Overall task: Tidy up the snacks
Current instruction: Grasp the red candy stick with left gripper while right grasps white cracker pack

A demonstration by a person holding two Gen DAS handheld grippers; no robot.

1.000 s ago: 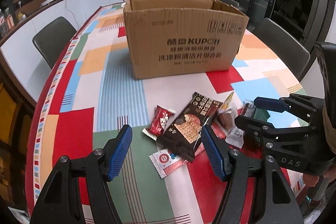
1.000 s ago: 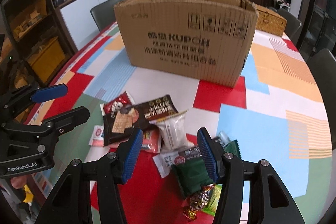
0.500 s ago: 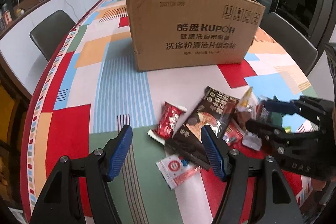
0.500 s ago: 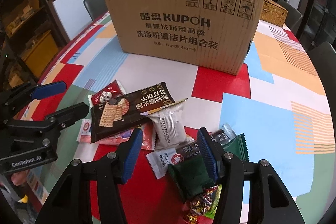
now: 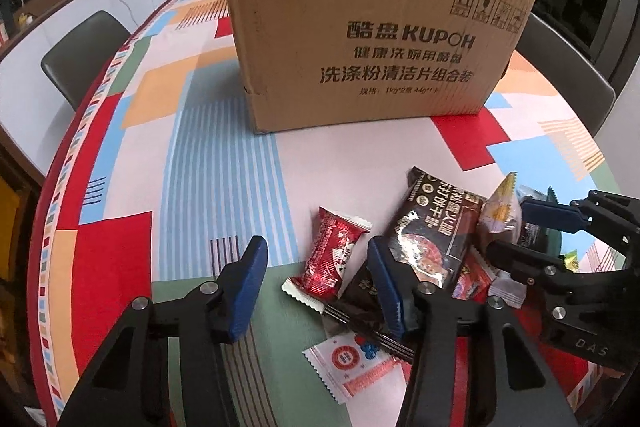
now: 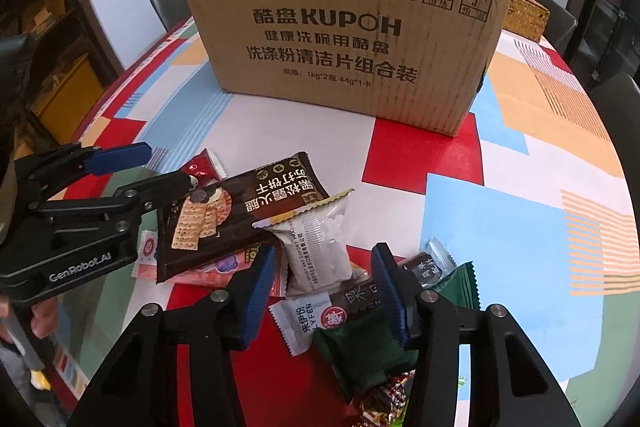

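Note:
A pile of snack packets lies on the colourful tablecloth (image 5: 224, 155) in front of a brown cardboard box (image 5: 360, 47) (image 6: 344, 27). My left gripper (image 5: 316, 287) hovers low over a red packet (image 5: 332, 259). Its jaws are closing with the packet between them, and the pads do not press it. A dark cracker bag (image 5: 436, 227) (image 6: 240, 211) lies just right of it. My right gripper (image 6: 324, 291) is closing too, around a white packet (image 6: 316, 251) and a white-and-red packet (image 6: 304, 319), with no squeeze showing. A green packet (image 6: 360, 343) lies under it.
Grey chairs (image 5: 76, 55) (image 5: 568, 67) stand around the table. A wicker basket (image 6: 524, 15) sits behind the box at the right. The red table edge (image 5: 60, 187) curves along the left. Each gripper shows in the other's view, the right gripper (image 5: 520, 231) and the left gripper (image 6: 156, 169), close together.
Both grippers have sunk towards the snack pile and come nearer the box. The jaws of both have narrowed, the left ones more.

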